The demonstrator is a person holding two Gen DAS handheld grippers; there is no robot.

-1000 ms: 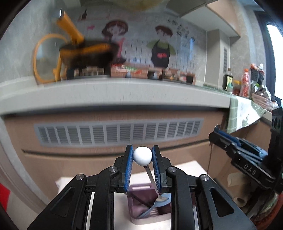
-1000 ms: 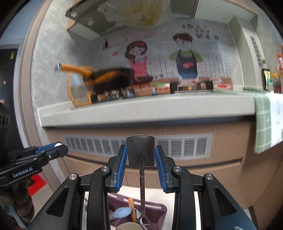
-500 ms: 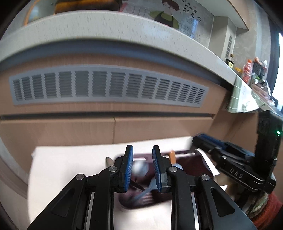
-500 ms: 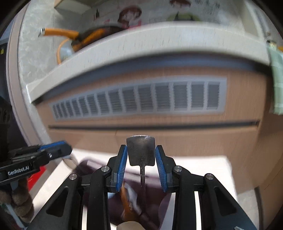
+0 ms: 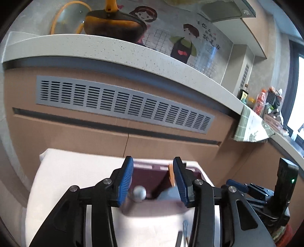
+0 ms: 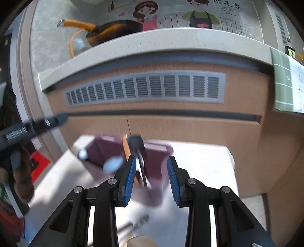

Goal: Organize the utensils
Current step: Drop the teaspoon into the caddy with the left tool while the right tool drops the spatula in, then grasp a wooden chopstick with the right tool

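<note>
One dark spatula (image 6: 137,152), right view only; both tools empty-jawed.

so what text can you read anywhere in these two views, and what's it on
"就是家" (roughly): bottom line of writing on the wall mural; the characters above it are too blurred or cut off to read.
"GenRobot.AI": side of the left tool, smeared by motion and only just legible.
Bottle label: too small to read.
</note>
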